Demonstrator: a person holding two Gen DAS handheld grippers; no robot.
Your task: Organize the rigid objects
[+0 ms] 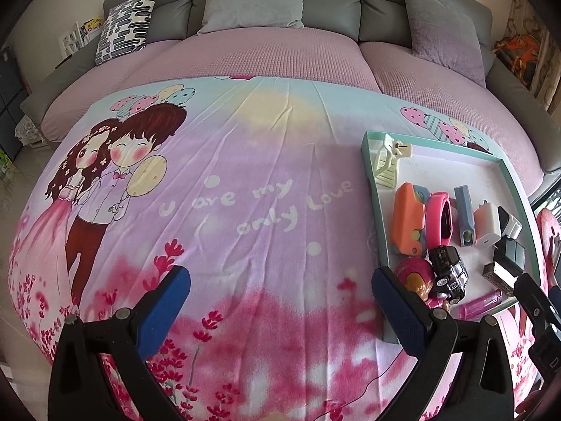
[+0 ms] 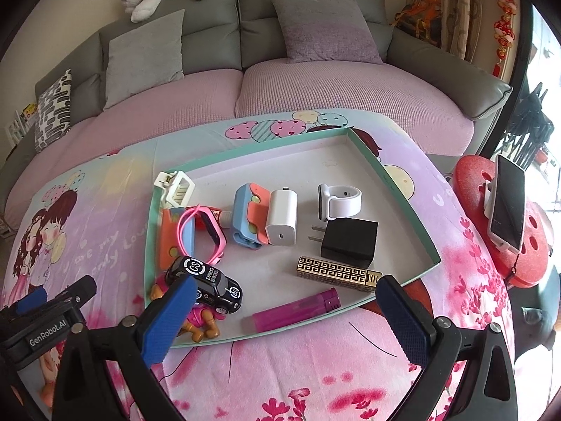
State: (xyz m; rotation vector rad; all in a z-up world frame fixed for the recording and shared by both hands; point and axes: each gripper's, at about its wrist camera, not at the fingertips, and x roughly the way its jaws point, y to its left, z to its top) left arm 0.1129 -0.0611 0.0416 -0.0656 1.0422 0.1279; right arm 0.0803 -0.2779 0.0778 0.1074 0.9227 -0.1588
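Note:
A shallow teal-rimmed tray (image 2: 392,179) lies on the printed cloth and holds several rigid items: a black toy car (image 2: 205,282), a purple lighter (image 2: 296,310), a gold patterned case (image 2: 338,273), a black plug adapter (image 2: 350,242), a white charger (image 2: 281,217), a white watch (image 2: 340,201), a pink watch (image 2: 201,233) and a white hair clip (image 2: 175,186). My right gripper (image 2: 285,315) is open and empty, just before the tray's near rim. My left gripper (image 1: 280,307) is open and empty over bare cloth, left of the tray (image 1: 371,182).
A pink toy figure (image 2: 200,326) lies under the car at the tray's near left corner. A red stool (image 2: 498,217) with a phone on a stand (image 2: 506,200) is at the right. A grey sofa with cushions (image 2: 315,28) runs behind.

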